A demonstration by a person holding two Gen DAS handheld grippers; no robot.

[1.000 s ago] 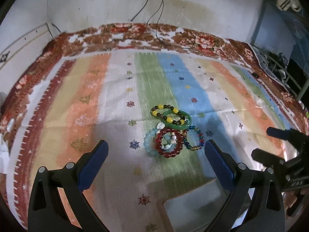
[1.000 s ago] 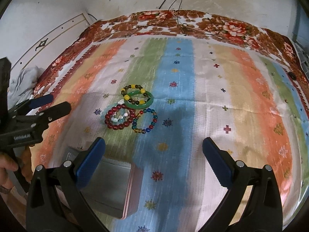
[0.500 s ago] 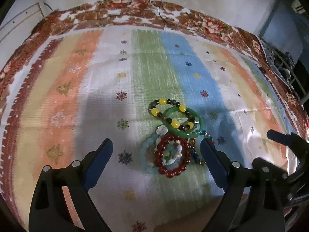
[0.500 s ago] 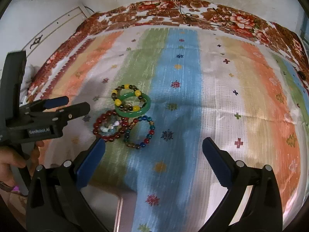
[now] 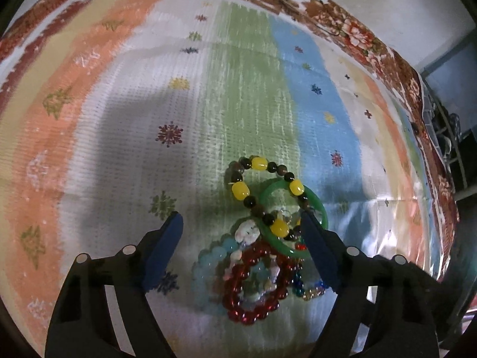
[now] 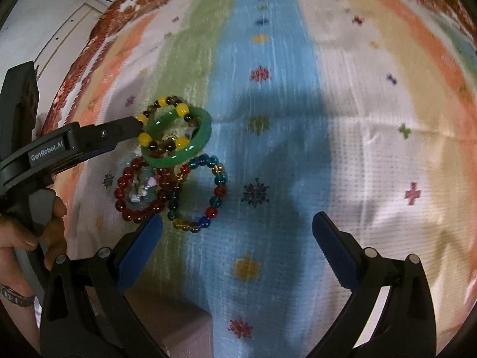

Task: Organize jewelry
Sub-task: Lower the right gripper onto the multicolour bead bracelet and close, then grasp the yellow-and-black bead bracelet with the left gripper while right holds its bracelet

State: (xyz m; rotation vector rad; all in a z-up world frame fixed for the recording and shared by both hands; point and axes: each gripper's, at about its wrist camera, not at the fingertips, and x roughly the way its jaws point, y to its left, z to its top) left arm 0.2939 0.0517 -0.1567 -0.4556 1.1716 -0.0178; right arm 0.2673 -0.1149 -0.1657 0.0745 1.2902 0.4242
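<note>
The left tool (image 5: pixel 241 232) is spread, its jaws just closing around the pile of bracelets (image 5: pixel 262 247) on the striped cloth (image 5: pixel 119 119), not pinching them. The right tool (image 6: pixel 237 229) is spread wide beside the pile, holding nothing.

Both wrist views look steeply down, close over the same bracelet pile (image 5: pixel 262 238) on striped cloth (image 6: pixel 268 59).

Left tongs (image 5: pixel 241 232) angled down, jaws just narrowing, right tongs (image 6: pixel 237 229) spread wide
</note>
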